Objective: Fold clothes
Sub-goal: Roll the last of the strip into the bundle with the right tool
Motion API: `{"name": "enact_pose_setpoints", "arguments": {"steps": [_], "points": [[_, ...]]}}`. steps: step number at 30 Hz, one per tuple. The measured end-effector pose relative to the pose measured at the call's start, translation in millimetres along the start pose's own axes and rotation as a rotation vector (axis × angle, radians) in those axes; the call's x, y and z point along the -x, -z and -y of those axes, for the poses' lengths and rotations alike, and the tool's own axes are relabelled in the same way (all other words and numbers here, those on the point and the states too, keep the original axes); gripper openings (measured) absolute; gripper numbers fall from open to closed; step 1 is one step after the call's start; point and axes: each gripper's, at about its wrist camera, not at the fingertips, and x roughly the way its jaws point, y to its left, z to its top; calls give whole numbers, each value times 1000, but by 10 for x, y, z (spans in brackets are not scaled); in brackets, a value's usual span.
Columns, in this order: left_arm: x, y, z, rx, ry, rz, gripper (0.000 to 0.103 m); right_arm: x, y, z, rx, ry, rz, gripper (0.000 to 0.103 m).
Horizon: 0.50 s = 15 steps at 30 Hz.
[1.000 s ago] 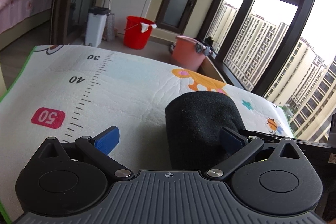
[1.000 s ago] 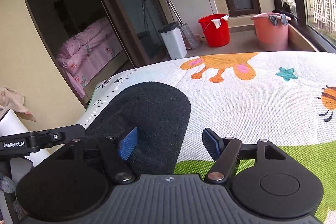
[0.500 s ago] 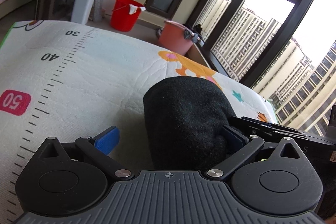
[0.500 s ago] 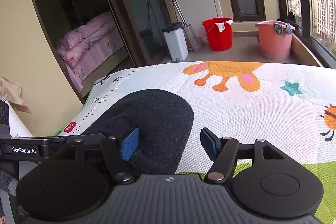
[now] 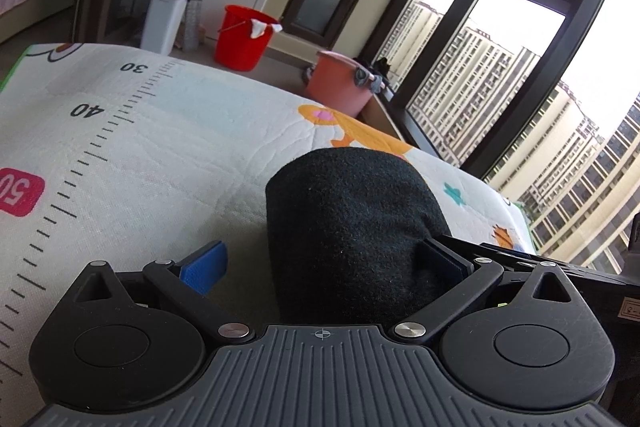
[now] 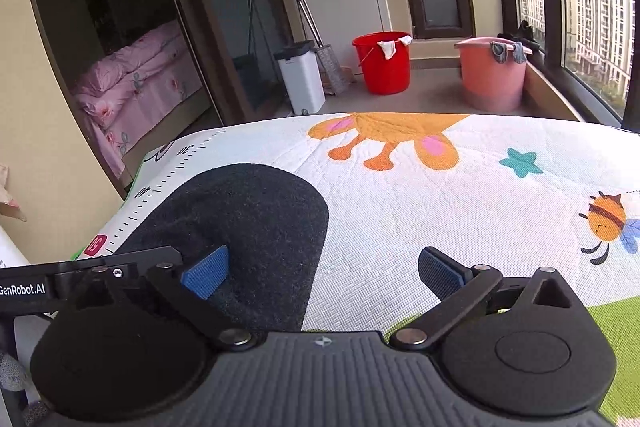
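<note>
A dark fleece garment [image 5: 352, 227] lies folded with a rounded end on a printed play mat [image 5: 160, 131]. My left gripper [image 5: 320, 263] is open, its right finger against the garment's right side and its left finger on bare mat. In the right wrist view the garment [image 6: 248, 227] lies at lower left. My right gripper [image 6: 324, 273] is open, its left finger over the garment's near edge and its right finger above bare mat. The other gripper's body shows at the edge of each view.
The mat [image 6: 440, 195] carries a ruler print, an orange animal, a star and a bee. Beyond its far edge stand a red bucket [image 6: 382, 63], a pink tub [image 6: 492, 73] and a white bin [image 6: 302, 83]. Tall windows are on the right, a bedroom doorway on the left.
Both cameras have shifted slightly over the garment; both grippers stay open. The garment has kept its folded shape on the mat.
</note>
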Motion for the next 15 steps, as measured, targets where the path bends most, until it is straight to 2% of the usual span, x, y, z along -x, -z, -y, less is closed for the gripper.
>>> {"name": "enact_pose_setpoints", "arguments": {"steps": [7,12,15], "points": [[282,45,106,-48,-20,47,103,201,102,-77,-1,4,45,103],[435,213,96,-28,-41,77,103,383,202,-163,12,8,87,103],[518,287,62,-2,-65,85,103,258,186,-293,56,41,47,103]]}}
